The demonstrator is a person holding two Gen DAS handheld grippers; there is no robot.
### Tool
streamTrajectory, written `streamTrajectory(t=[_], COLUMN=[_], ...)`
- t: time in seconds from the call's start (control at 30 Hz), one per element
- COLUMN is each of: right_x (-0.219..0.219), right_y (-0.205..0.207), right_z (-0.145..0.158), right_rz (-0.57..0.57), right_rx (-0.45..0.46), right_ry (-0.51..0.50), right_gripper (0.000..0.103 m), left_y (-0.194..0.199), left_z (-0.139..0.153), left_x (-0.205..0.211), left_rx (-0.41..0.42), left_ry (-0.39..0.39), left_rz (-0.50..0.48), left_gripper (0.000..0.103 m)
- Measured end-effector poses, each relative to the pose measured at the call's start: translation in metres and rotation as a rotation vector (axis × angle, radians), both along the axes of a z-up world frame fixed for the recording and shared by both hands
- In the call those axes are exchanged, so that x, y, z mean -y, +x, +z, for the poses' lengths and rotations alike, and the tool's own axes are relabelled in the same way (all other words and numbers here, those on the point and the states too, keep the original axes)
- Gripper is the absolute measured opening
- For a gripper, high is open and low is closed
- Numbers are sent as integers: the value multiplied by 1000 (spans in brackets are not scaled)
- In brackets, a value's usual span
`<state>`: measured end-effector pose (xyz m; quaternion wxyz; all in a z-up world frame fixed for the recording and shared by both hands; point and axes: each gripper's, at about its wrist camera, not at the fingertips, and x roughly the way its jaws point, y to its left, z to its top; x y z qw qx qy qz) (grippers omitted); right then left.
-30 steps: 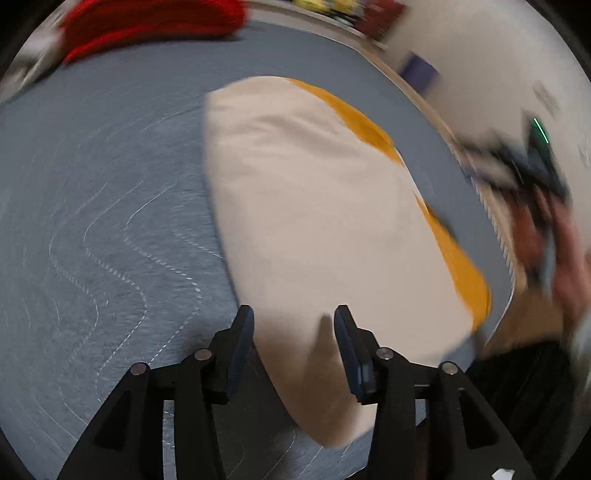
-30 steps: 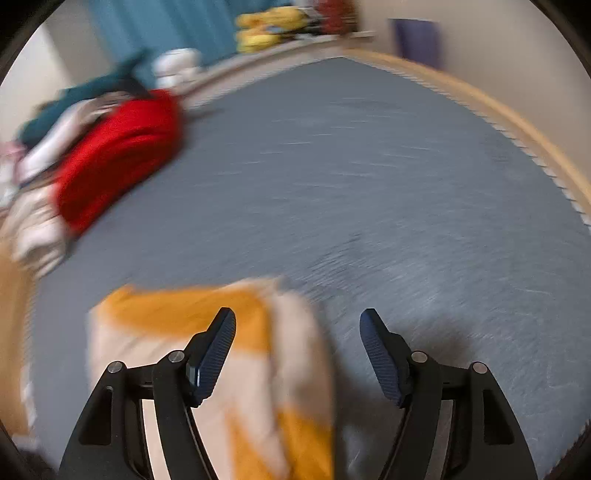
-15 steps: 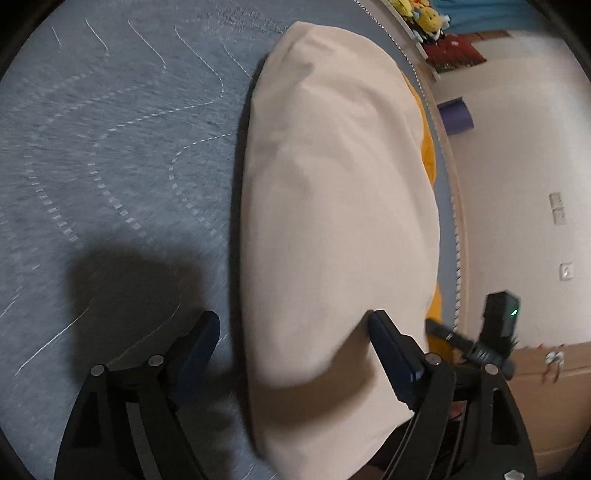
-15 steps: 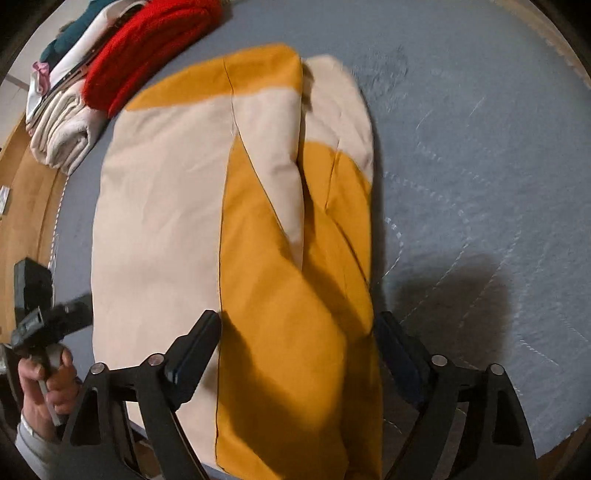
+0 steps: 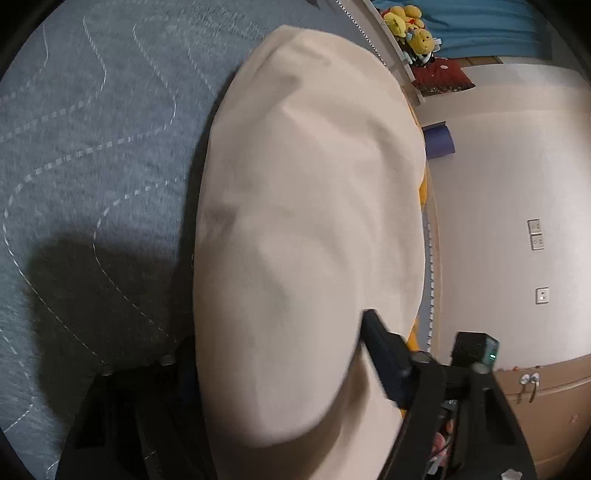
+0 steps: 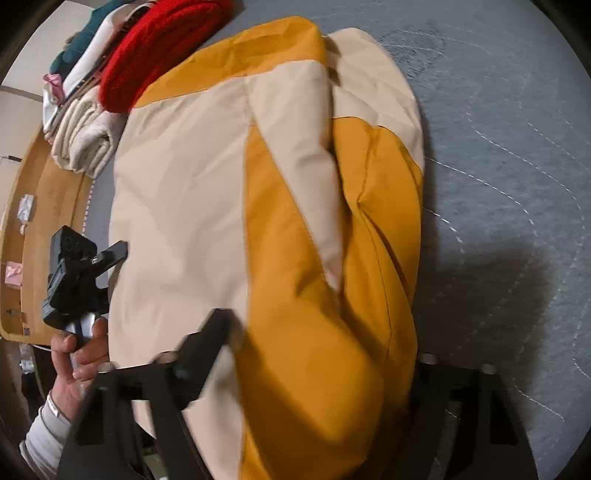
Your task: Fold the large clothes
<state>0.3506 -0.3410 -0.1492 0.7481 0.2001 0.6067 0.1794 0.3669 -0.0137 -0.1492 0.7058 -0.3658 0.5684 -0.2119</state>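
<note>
A folded cream and orange jacket [image 6: 207,206] lies on the grey quilted bed [image 6: 498,129]. In the left wrist view only its cream side [image 5: 306,206] shows. My left gripper [image 5: 277,332] straddles the near end; its jaws are closing, the right finger [image 5: 384,354] dents the cloth and the left finger is buried under it. My right gripper [image 6: 321,332] straddles the orange end, jaws closing, with the left finger [image 6: 210,339] against the cloth and the right finger hidden behind the orange bulge. A hand [image 6: 81,354] holds the left gripper's body [image 6: 74,273].
A red knit [image 6: 166,48], a rolled cream towel [image 6: 85,144] and teal clothes are stacked past the jacket. The wooden bed frame [image 6: 48,192] runs along the edge. Plush toys [image 5: 410,26], a purple object [image 5: 437,140] and a wooden cabinet [image 5: 546,406] stand by the wall.
Both grippers have come down onto the jacket's near ends. Their jaws have narrowed around the cloth, which now bulges over one finger of each.
</note>
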Motion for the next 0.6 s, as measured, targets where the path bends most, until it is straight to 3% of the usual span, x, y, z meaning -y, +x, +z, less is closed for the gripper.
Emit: streamTrajectory(t=[0.07, 0.13, 0.23, 0.37, 0.5, 0.6], right_x=[-10, -16, -26, -62, -112, -139], right_y=[2, 0, 5, 19, 33, 40], right_z=[7, 11, 19, 31, 39, 42], right_rz=[24, 27, 21, 46, 97, 124], right_rx=[38, 61, 86, 141, 178, 202], right_ry=[-26, -34, -6, 18, 32, 32], right_gripper=[48, 41, 34, 28, 27, 26], left_y=[3, 8, 18, 20, 15, 12], left_z=[15, 32, 56, 70, 62, 45], left_x=[0, 0, -11, -54, -106, -131], left_rx=[23, 72, 131, 131, 108, 55], left_ry=[-3, 17, 90, 134, 186, 221], left_rz=[5, -13, -24, 41, 101, 137], left_gripper=[45, 39, 39, 39, 42, 51])
